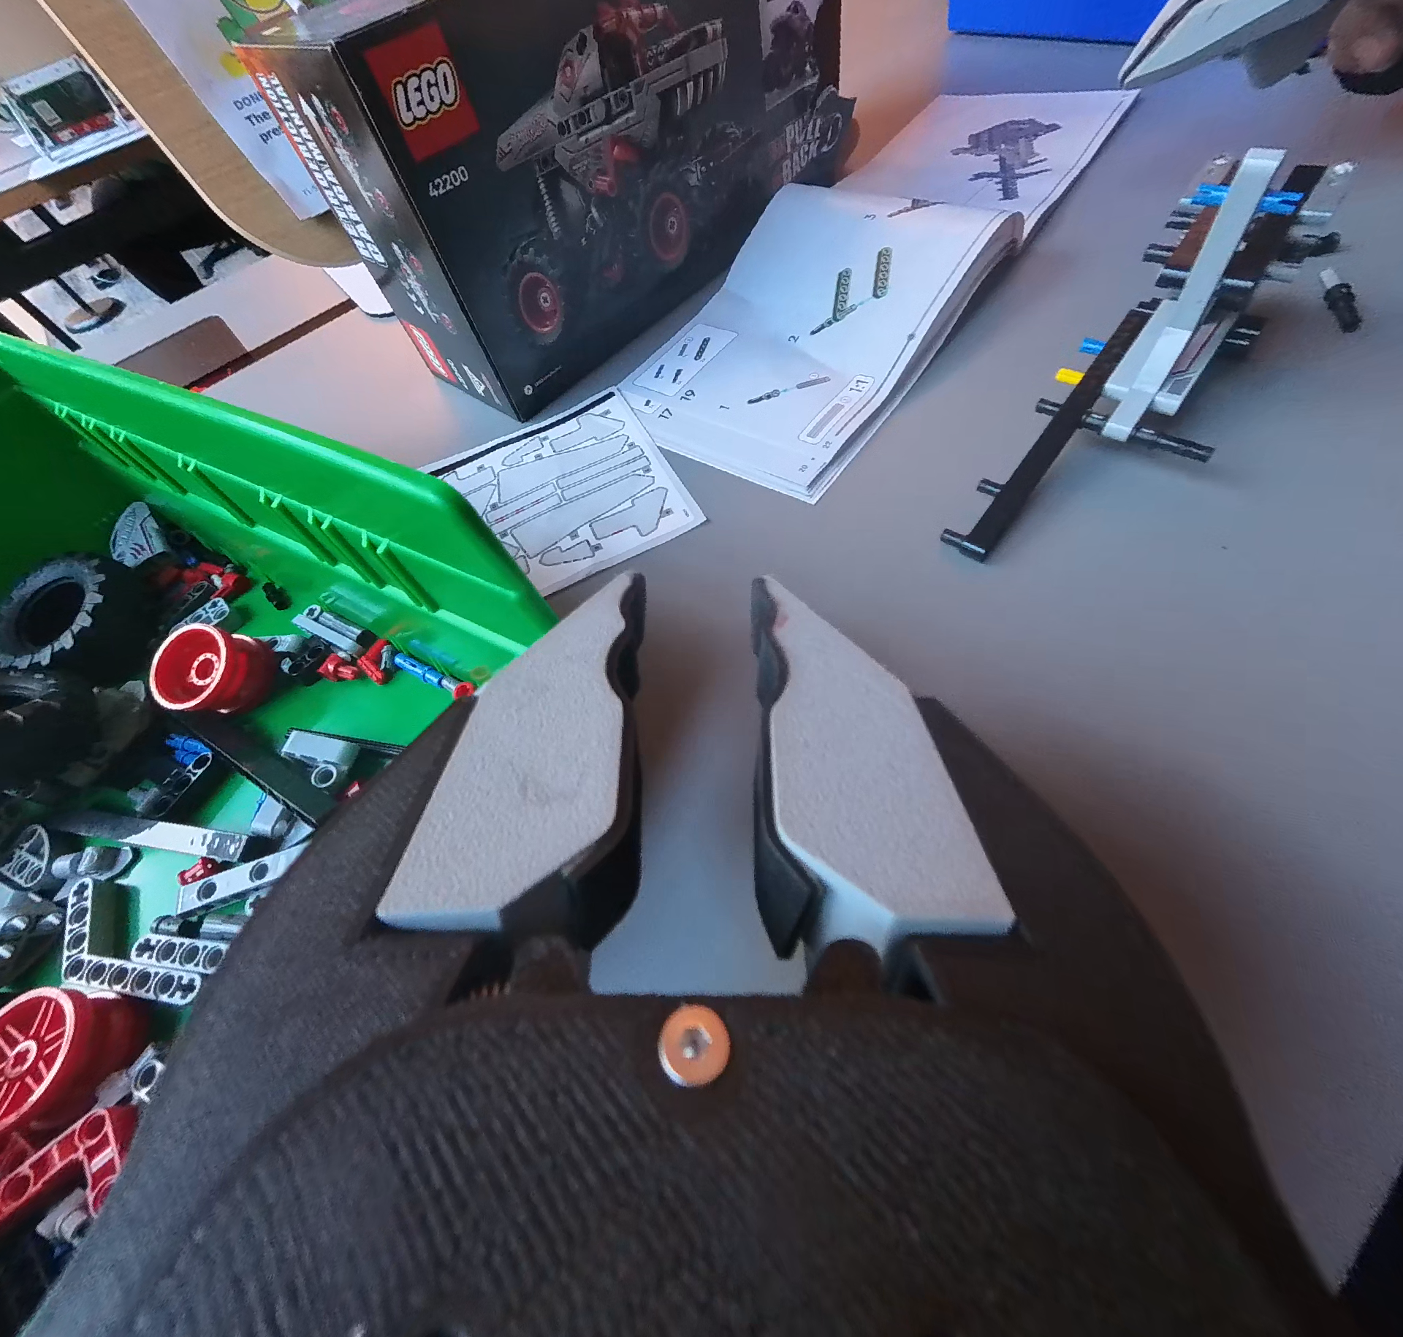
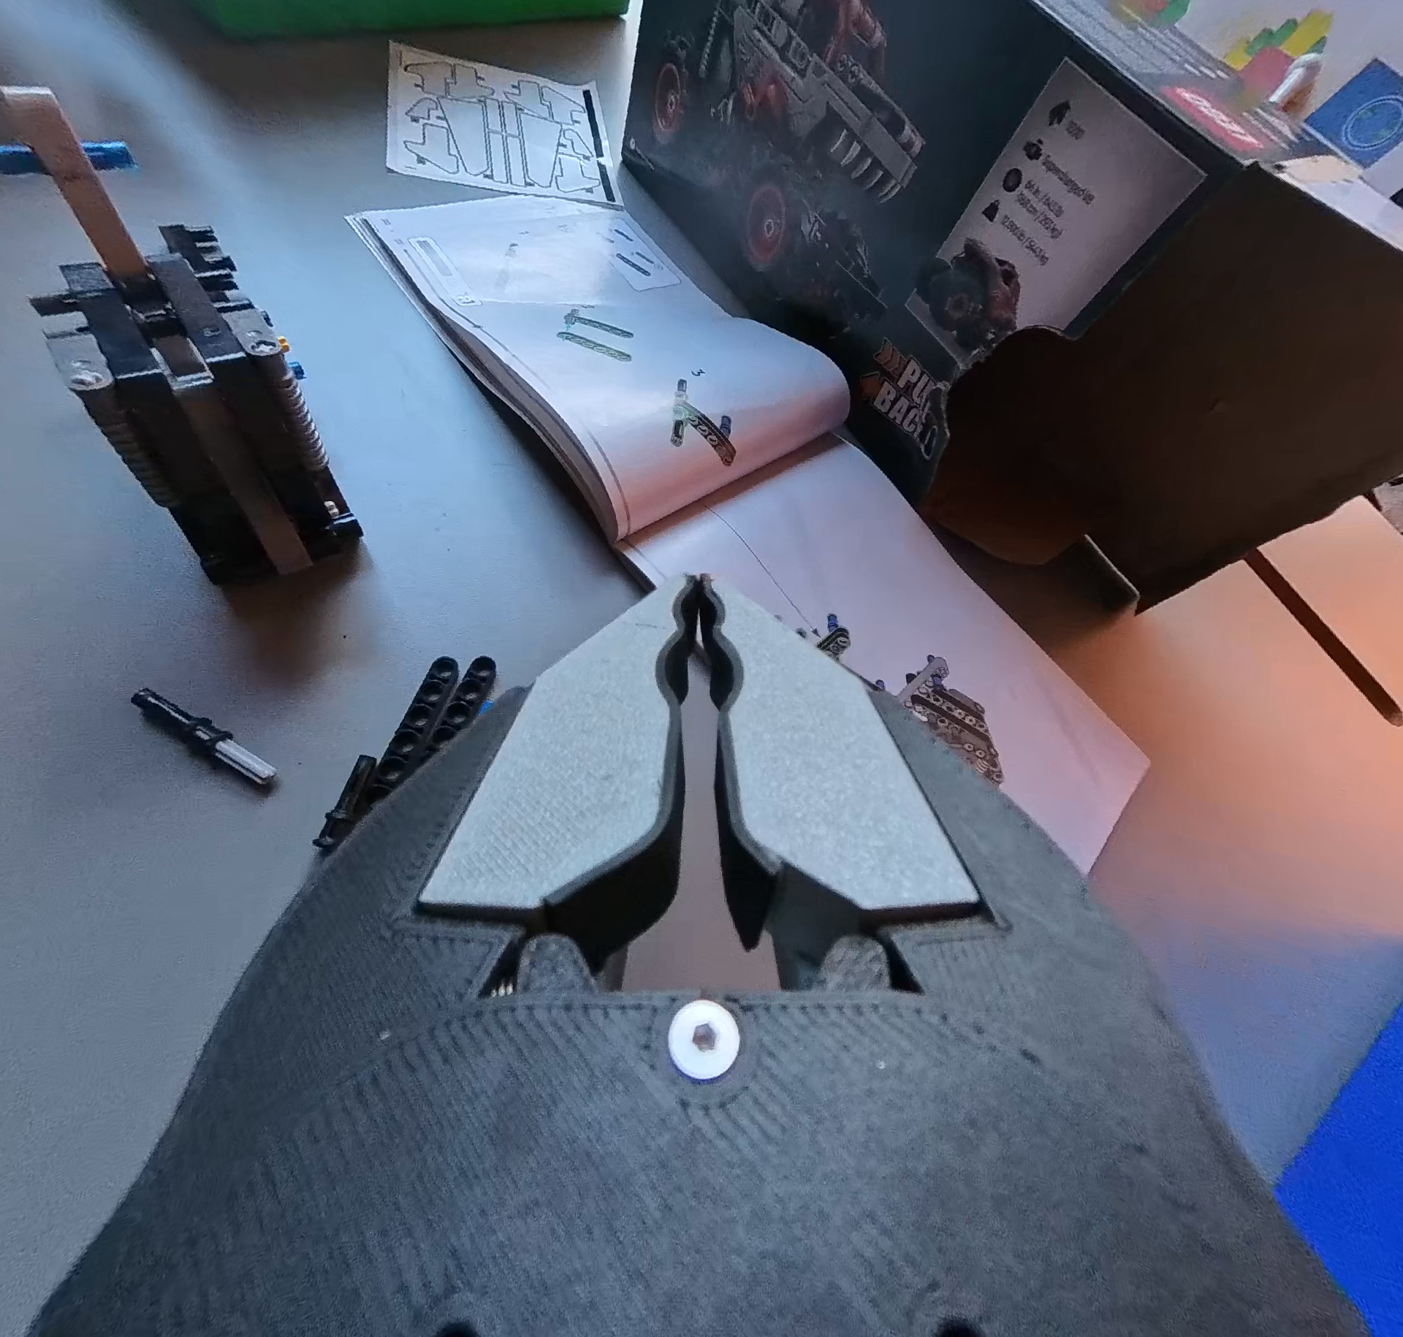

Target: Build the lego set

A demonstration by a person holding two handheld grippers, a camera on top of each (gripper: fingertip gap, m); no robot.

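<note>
Your left gripper [image 1: 695,602] hangs released beside the green parts bin [image 1: 319,481]. Your right gripper [image 2: 700,579], clenched on nothing, hovers over the instruction booklet [image 2: 645,359], with the half-built chassis [image 2: 190,397] to the booklet's left.

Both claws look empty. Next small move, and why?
Probably open the right claw and lower it onto the pair of black beams just to its left. It is shut on nothing, those beams lie loose on the table, and the open booklet shows beam steps.
</note>
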